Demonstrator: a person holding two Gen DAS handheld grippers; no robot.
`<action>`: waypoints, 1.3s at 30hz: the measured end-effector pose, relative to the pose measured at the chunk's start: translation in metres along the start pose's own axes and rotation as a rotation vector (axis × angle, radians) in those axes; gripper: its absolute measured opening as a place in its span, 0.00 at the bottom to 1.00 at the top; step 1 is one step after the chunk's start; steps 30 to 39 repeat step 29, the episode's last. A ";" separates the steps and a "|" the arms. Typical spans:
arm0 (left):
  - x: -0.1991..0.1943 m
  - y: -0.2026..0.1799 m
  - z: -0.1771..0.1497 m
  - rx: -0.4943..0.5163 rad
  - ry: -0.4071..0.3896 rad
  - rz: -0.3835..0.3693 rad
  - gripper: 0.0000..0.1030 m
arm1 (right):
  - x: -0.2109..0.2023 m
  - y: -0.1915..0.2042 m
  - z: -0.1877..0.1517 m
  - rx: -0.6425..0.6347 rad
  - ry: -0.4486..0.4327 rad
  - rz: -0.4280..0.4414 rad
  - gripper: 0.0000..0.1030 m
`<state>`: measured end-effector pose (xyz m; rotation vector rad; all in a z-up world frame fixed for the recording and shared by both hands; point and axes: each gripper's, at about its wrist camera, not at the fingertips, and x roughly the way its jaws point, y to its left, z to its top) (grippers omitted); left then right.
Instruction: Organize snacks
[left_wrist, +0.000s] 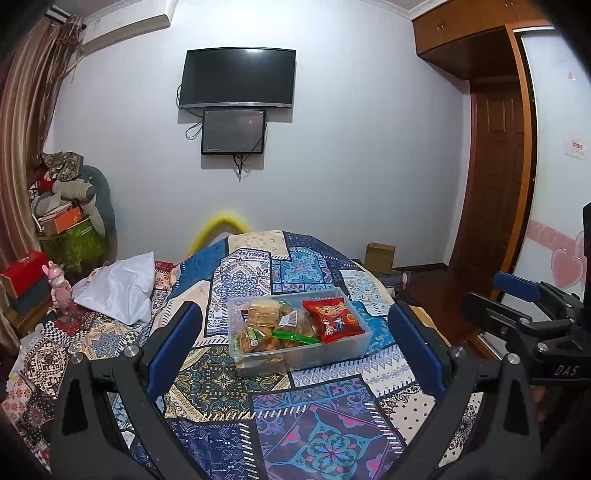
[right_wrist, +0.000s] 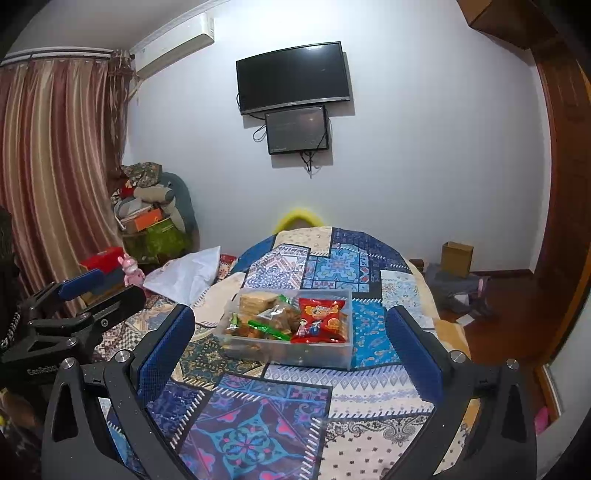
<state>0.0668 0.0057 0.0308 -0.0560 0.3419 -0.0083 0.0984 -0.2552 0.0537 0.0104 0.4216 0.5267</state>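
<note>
Clear snack box (left_wrist: 295, 354) mid-frame on the patchwork bedspread (left_wrist: 317, 443), red packet (left_wrist: 334, 319) inside at right, left gripper (left_wrist: 295, 347) spread wide, right gripper (right_wrist: 291, 347) spread too, both empty

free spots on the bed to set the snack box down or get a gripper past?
Bare quilt between the clear snack box and both open hand-held grippers, left and right; more behind the box. Crowded: white bag at the left edge; box interior packed, red packet included.
</note>
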 end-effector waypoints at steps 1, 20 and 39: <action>0.000 0.000 0.000 0.001 -0.001 0.000 0.99 | 0.000 0.000 0.000 0.000 0.000 0.001 1.00; 0.002 -0.001 -0.006 0.006 0.012 -0.026 0.99 | 0.003 0.001 0.000 -0.015 0.005 -0.009 1.00; 0.008 -0.001 -0.010 0.001 0.029 -0.019 0.99 | 0.007 0.000 -0.003 -0.021 0.015 -0.016 1.00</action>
